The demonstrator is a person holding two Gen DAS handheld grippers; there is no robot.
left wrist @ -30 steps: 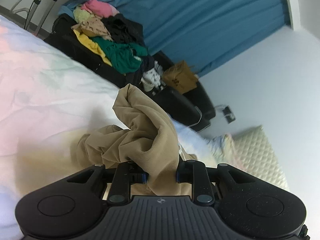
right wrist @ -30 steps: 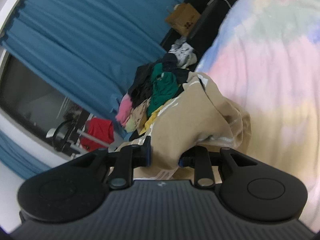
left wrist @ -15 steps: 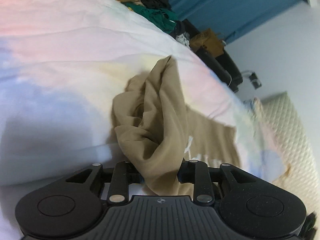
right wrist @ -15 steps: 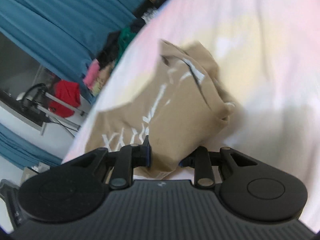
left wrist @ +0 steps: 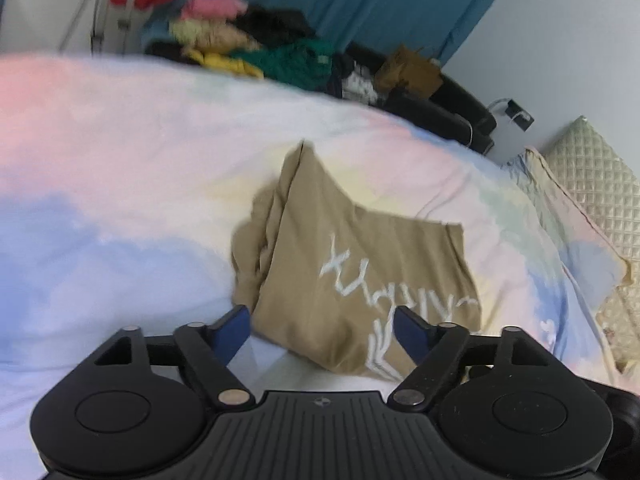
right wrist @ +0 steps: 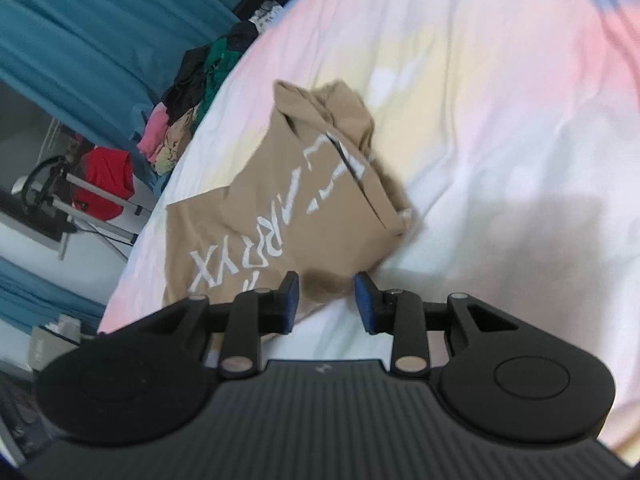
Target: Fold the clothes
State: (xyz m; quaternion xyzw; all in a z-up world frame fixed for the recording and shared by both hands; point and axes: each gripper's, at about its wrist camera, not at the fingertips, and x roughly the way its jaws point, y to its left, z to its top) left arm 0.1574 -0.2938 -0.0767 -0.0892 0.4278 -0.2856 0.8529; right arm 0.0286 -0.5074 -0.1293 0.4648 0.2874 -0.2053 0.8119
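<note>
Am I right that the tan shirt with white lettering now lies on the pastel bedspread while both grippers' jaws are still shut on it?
Not quite: the tan shirt does lie on the pastel bedspread, but both wrist views show the left gripper and right gripper with jaws open, no longer holding it.

You had open bedspread [left wrist: 120,184] on every side of the tan shirt [left wrist: 352,264]; only the clothes pile [left wrist: 256,48] along the far edge and the pillow [left wrist: 592,184] hemmed you in.
</note>
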